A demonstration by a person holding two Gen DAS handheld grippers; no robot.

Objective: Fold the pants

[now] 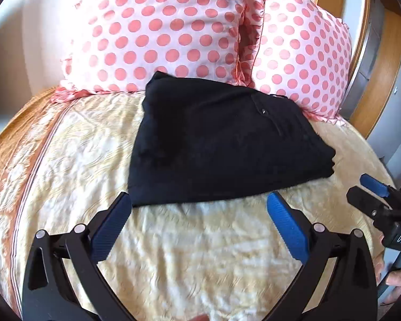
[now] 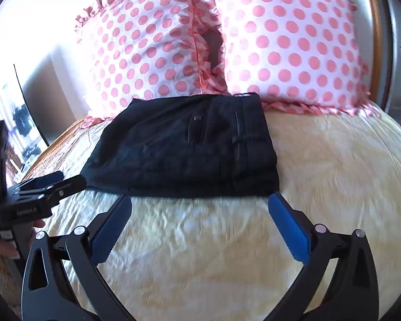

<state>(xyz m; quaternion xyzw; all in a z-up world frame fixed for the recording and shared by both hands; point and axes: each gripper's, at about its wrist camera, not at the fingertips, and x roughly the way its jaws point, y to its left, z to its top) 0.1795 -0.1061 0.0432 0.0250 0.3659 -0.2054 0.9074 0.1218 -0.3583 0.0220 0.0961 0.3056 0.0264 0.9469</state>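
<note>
Both tongs [image 1: 199, 203] [image 2: 200, 203] spread before pants [image 1: 222, 144]

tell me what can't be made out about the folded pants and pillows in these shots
- Black pants: layers underneath hidden by the top layer, both views.
- Polka-dot pillows: lower edge hidden behind the pants, both views.
- Bedspread: pattern blurred at the right, right wrist view.
- Right gripper: cut off by the frame edge, left wrist view.
</note>
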